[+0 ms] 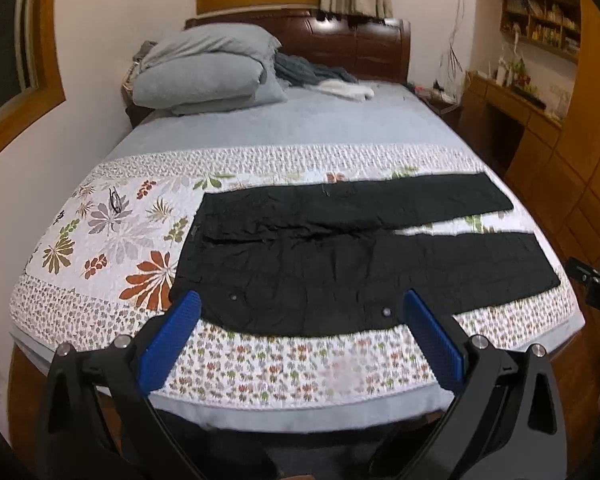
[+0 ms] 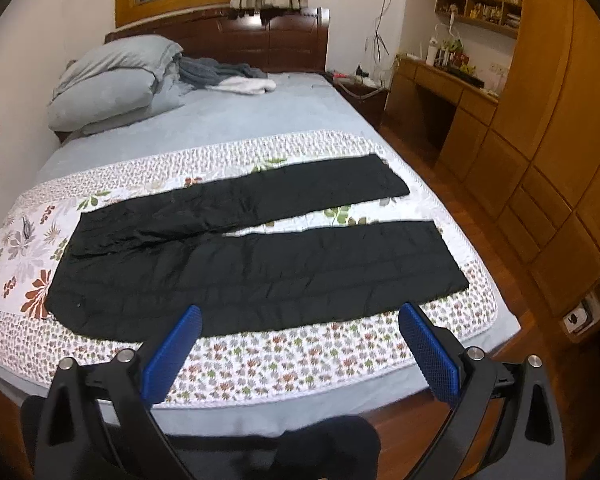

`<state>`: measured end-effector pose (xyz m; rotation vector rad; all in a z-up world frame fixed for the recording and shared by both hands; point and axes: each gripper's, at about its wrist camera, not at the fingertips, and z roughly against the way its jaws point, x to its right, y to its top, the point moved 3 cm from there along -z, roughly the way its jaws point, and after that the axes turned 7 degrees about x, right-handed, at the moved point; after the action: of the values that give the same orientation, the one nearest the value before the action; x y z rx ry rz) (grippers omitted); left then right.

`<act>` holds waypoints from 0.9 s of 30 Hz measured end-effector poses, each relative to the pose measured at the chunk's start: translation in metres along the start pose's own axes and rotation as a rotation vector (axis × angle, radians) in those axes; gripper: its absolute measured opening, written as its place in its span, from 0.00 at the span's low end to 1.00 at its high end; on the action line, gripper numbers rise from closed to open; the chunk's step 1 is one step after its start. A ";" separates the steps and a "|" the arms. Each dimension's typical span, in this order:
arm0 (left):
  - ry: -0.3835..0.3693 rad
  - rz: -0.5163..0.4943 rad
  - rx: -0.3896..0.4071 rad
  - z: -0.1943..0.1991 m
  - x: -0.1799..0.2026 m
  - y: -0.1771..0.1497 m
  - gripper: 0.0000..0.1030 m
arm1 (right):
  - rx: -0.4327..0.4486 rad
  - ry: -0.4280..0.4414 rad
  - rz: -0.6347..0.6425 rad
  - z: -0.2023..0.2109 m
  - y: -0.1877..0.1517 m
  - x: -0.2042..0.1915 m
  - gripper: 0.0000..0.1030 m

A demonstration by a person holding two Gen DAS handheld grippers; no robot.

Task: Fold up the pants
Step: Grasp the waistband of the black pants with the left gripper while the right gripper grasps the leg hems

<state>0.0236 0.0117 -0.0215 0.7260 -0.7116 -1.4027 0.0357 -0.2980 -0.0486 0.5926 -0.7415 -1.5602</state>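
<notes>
Black pants (image 1: 340, 264) lie spread flat across the floral quilt (image 1: 112, 232), waistband to the left, both legs running right and slightly apart. My left gripper (image 1: 300, 304) hovers open above the quilt's near edge, its blue pads (image 1: 172, 332) framing the waist and hip part. In the right wrist view the same pants (image 2: 240, 272) stretch across the quilt (image 2: 260, 364). My right gripper (image 2: 300, 316) is open too, just short of the nearer leg, holding nothing. The right gripper's body (image 1: 598, 284) shows at the right edge of the left wrist view.
The bed (image 1: 300, 124) has a grey sheet, stacked pillows (image 1: 208, 72) and loose clothes (image 1: 320, 76) by the wooden headboard. A wooden desk (image 2: 440, 80), shelves and tall cabinets (image 2: 560, 140) line the right side; wooden floor runs beside the bed.
</notes>
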 end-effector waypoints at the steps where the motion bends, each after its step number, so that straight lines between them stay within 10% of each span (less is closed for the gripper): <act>1: 0.000 -0.002 0.000 -0.002 -0.001 -0.001 0.98 | 0.016 0.008 0.003 0.000 0.000 0.001 0.97; 7: 0.016 0.012 0.036 -0.018 -0.020 -0.005 0.98 | 0.034 0.076 -0.038 -0.015 -0.002 0.020 0.97; 14: 0.006 0.128 -0.146 -0.087 -0.095 -0.022 0.98 | -0.033 0.139 -0.146 -0.076 -0.016 0.083 0.97; 20: -0.171 0.454 -0.213 -0.146 -0.179 -0.040 0.98 | -0.168 0.249 -0.396 -0.149 -0.042 0.151 0.97; 27: -0.197 0.725 -0.359 -0.222 -0.236 -0.083 0.98 | -0.314 0.292 -0.667 -0.227 -0.088 0.217 0.97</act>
<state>0.1411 0.2510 -0.2239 0.0210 -0.7481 -0.8918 0.1195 -0.5364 -0.2550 0.8579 -0.0567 -2.0841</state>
